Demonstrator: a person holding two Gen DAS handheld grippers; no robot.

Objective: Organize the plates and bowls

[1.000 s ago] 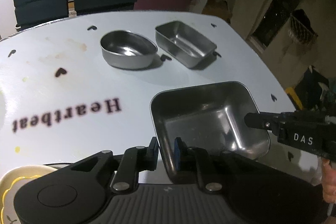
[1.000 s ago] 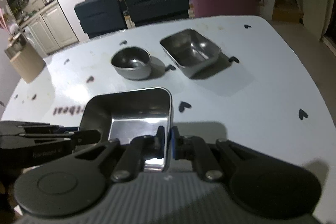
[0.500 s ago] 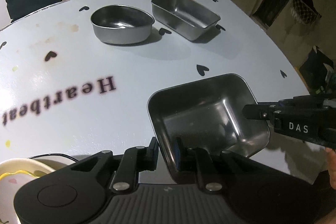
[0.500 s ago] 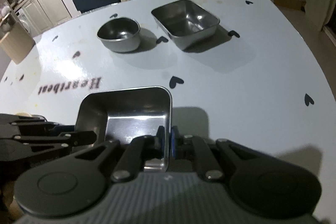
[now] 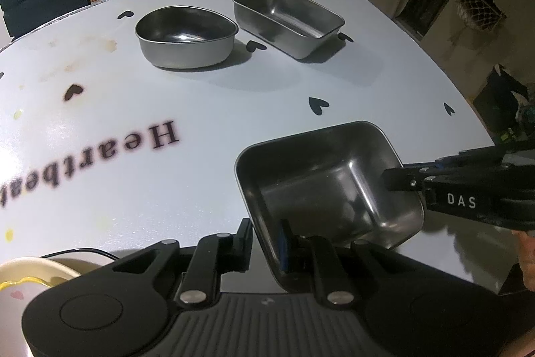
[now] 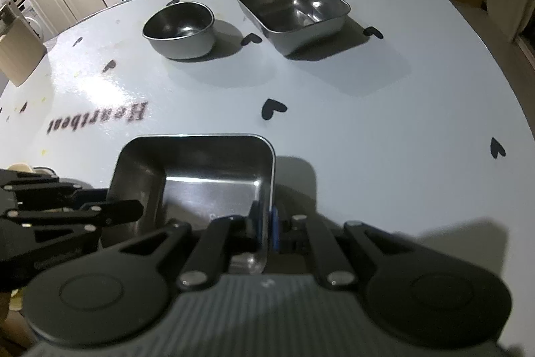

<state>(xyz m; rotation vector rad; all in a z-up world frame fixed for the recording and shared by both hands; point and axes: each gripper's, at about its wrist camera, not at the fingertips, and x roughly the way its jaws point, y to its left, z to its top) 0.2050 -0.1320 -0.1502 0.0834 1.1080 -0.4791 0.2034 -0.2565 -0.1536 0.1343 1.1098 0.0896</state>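
Stainless steel square tray (image 5: 321, 183) sits tilted near the front edge of the pale bench (image 5: 207, 102), which carries black hearts and the word "Heartbeat". Left wrist view: the left hand-held gripper (image 5: 265, 243) pinches the tray's near-left wall, one finger outside and one inside; the tray is empty. The right hand-held gripper (image 5: 398, 181) reaches its right rim. Farther back, an empty rounded steel bowl (image 5: 185, 37) stands just beside an empty rectangular steel tray (image 5: 289, 20), apart. A cream dish (image 5: 30, 276) shows at the lower left corner, contents unclear.

Right wrist view: the right hand-held gripper (image 6: 265, 223) is pressed together on the square tray's (image 6: 194, 176) right wall. The left hand-held gripper (image 6: 133, 208) meets its left side. The bowl (image 6: 179, 29) and rectangular tray (image 6: 292, 10) hold nothing.
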